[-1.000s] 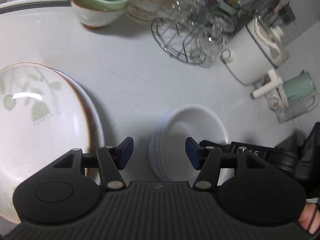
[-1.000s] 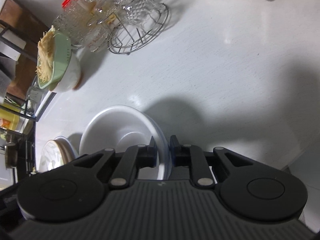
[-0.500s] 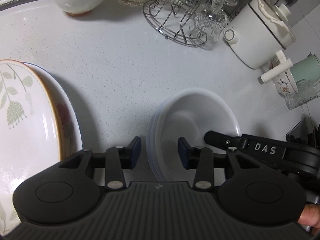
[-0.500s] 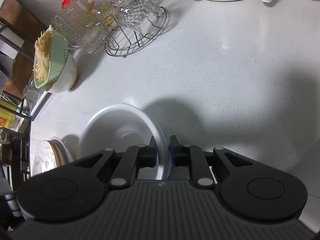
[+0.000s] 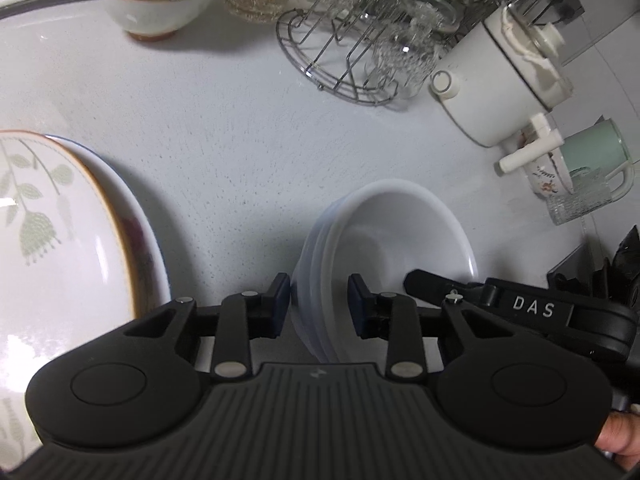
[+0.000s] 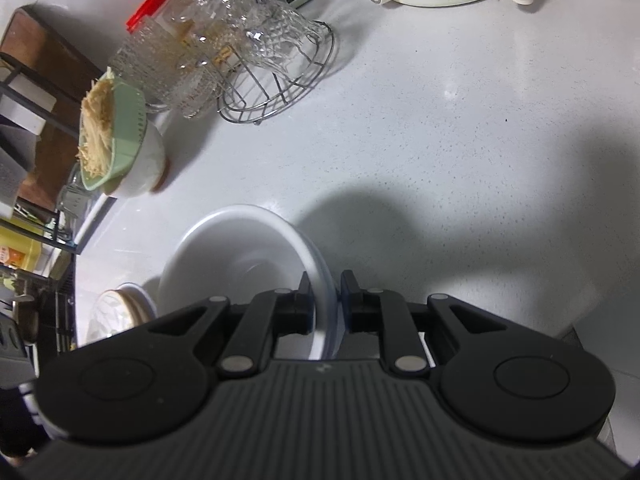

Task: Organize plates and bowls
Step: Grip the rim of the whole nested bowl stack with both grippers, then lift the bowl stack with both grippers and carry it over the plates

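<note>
**Stack of white bowls: two-handed grip being set**

Item: stack of white bowls (image 5: 384, 248), nested, several rims showing on its left flank; standing on the white tabletop (image 5: 224, 128) close to the near edge; open tabletop beyond it.

Right gripper (image 6: 325, 300): jaws drawn together, clamped on the right-hand rim of the stack of white bowls, wall of the top bowl pinched between the pads.

Left gripper (image 5: 319, 304): jaws have just been closing and now straddle the left wall of the stack of white bowls, one pad outside, one inside; a thin gap may remain at the outer pad, so a firm clamp cannot be confirmed; judged not yet pressing.

Also held: stack of plates (image 5: 60, 248), leaf pattern on top, at the left side of the tabletop, well apart from the bowls.

Along the far edge: wire glass rack (image 5: 344, 56); white pot (image 5: 496, 96); green strainer on a bowl (image 5: 160, 4).

Step in hand, as judged: securing the bowls from both sides ahead of a lift.

Next move calls for: left jaws finishing their closure on the wall; both hands rising level and together, so the nested bowls do not tilt or slip apart; a clear path past the plates.
</note>
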